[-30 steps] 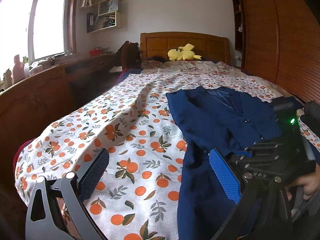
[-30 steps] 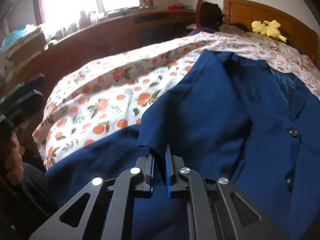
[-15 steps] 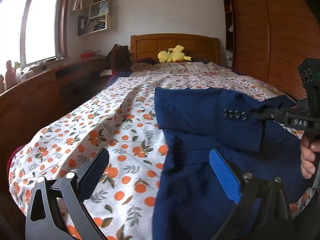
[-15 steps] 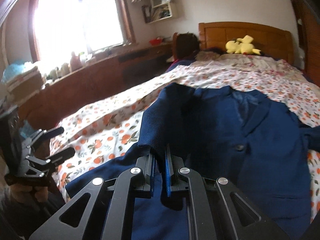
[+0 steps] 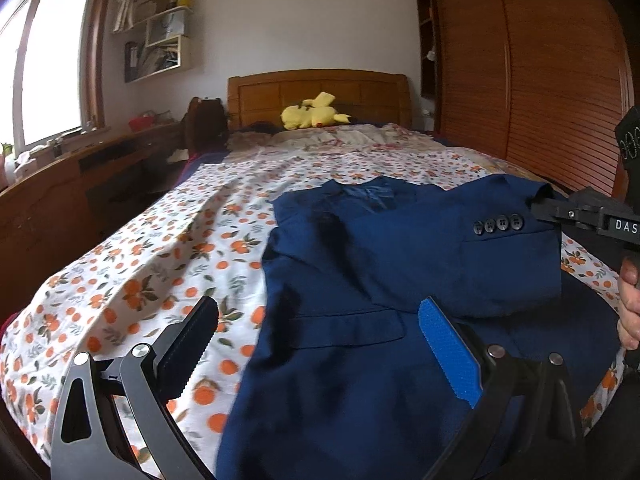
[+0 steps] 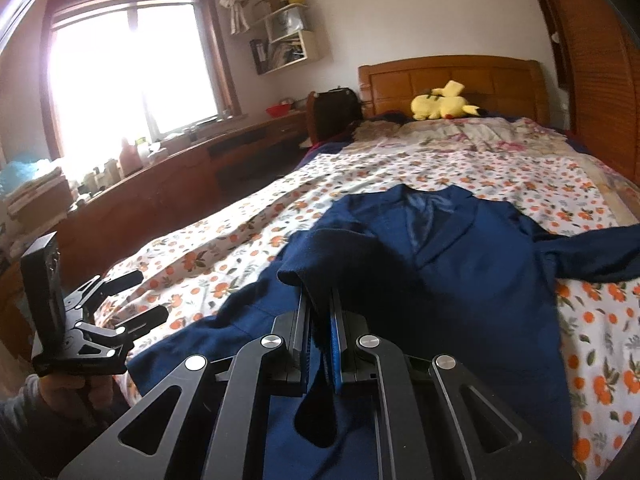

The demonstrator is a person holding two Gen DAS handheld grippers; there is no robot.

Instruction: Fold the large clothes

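Observation:
A navy blue suit jacket (image 5: pixel 360 280) lies front up on the orange-print bedsheet (image 5: pixel 160 264), collar toward the headboard. My right gripper (image 6: pixel 320 320) is shut on the cuff of the jacket's left sleeve (image 6: pixel 316 252) and holds it lifted across the jacket's front. In the left wrist view the right gripper (image 5: pixel 544 206) holds that sleeve (image 5: pixel 496 248) by its buttoned cuff at the right. My left gripper (image 5: pixel 320 340) is open and empty above the jacket's lower hem. It also shows in the right wrist view (image 6: pixel 132 300), at the left. The other sleeve (image 6: pixel 592 256) lies out to the right.
A yellow plush toy (image 5: pixel 312 114) lies by the wooden headboard (image 5: pixel 320 92). A wooden counter with bottles (image 6: pixel 160 168) runs under the window on the left. A slatted wooden wardrobe (image 5: pixel 540 80) stands on the right.
My right gripper has carried the sleeve cuff from the jacket's left side across its front to the right and lifted it. My left gripper stays open and has drawn back a little.

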